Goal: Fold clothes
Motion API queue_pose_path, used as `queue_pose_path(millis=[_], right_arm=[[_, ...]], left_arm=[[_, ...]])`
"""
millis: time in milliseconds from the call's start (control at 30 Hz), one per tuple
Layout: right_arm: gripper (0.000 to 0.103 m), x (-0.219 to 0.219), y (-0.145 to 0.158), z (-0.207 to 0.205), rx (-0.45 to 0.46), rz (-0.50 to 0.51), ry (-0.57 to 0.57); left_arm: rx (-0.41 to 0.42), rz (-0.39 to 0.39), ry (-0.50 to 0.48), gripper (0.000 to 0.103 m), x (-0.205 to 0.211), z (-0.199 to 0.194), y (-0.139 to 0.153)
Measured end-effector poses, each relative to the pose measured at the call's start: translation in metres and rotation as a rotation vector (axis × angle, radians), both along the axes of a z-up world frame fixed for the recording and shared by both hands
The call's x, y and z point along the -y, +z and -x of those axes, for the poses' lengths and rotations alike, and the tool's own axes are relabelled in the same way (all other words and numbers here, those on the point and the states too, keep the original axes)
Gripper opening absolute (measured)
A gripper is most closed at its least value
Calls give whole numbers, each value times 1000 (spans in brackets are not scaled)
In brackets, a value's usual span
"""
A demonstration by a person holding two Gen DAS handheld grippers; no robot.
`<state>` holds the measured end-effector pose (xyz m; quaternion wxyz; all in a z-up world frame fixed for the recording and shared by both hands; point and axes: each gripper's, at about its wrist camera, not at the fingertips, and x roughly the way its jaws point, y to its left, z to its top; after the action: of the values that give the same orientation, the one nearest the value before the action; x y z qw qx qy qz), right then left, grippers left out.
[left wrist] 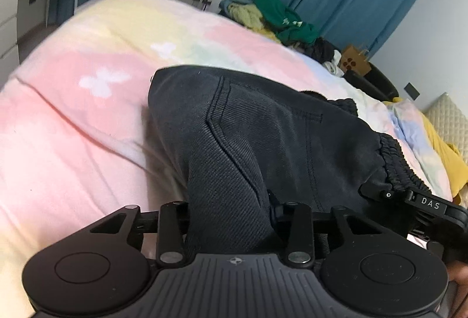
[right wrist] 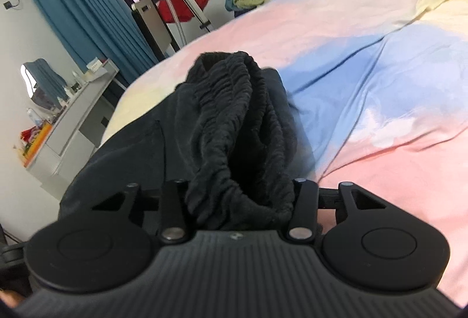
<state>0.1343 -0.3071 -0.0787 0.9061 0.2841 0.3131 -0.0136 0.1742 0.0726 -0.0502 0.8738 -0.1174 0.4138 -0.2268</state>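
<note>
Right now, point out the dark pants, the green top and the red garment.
Pants (left wrist: 263, 125): left wrist view, on the pocket panel.
Green top (left wrist: 280, 17): left wrist view, middle of the crumpled heap.
Red garment (right wrist: 187, 1): right wrist view, on its hanging body.

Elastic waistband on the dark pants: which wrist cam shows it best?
Right wrist. The gathered waistband fills the centre there, bunched and running into the right tool. The left wrist view catches only a short strip of waistband at the right edge; it mostly shows the pants' pocket and seams.
</note>
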Motion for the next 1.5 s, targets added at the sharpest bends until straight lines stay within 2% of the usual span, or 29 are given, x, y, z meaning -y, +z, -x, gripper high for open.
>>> queue_pose_path(millis=[100, 200, 367, 533, 633, 767, 900, 1067, 1200, 1333, 1400, 1500], right_arm=[[46, 4, 11, 13, 14, -5, -9], [46, 32, 24, 31, 20, -46, -28], [46, 99, 52, 64, 55, -67, -114], [46, 185, 76, 78, 101, -107, -229], [46, 240, 87, 83, 131, -139, -303], [46, 303, 82, 79, 158, -149, -398], [46, 333, 39, 76, 154, -169, -460], [46, 371, -15, 71, 150, -193, -538], [46, 399, -58, 67, 144, -212, -600], [51, 387, -96, 68, 117, -208, -627], [53, 386, -109, 72, 116, -224, -634], [60, 389, -114, 76, 109, -255, -645]], left_arm=[[17, -13, -13, 38, 14, 19, 18], [22, -13, -46, 38, 42, 34, 37], [51, -10, -120, 38, 117, 52, 73], [87, 17, -215, 38, 227, 47, 105], [67, 54, -255, 39, 292, 28, 110], [69, 43, -318, 39, 390, -1, 110], [56, 59, -380, 39, 471, -35, 93], [1, 32, -475, 39, 537, -77, 38], [-30, 22, -530, 40, 538, -93, -24], [-39, 131, -558, 51, 518, -102, -80], [-50, 154, -564, 54, 513, -103, -96], [-48, 131, -563, 57, 511, -99, -103]])
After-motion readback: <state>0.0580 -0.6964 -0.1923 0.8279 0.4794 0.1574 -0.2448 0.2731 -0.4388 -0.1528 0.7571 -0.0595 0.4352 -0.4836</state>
